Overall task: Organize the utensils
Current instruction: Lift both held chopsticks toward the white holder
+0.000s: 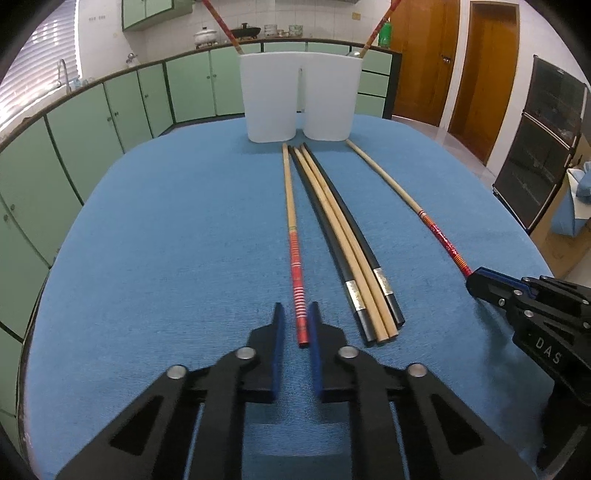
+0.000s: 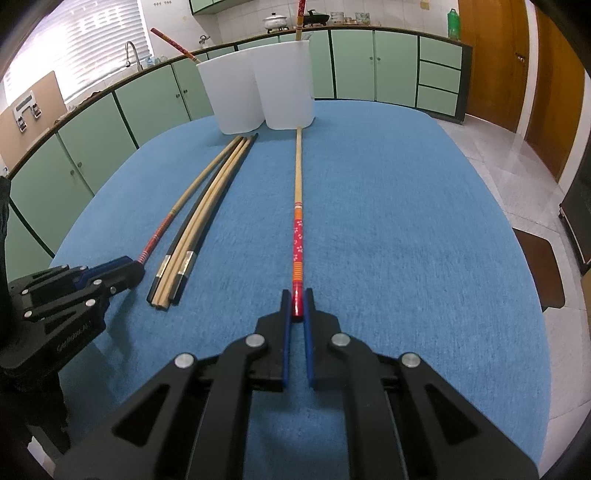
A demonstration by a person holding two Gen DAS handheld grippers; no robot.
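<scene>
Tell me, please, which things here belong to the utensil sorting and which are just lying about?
Belong:
- red-handled chopstick in the left tongs
- flower-patterned chopstick in the right tongs
- four bundled chopsticks
- white holder

Lying about:
- pot
- green bottle

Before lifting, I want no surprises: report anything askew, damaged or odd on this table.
Nothing is damaged or spilled. One untidy spot: the loose bundle mixes types, two black chopsticks flanking two plain wooden ones. The bowed look in the right wrist view is likely lens distortion.
</scene>
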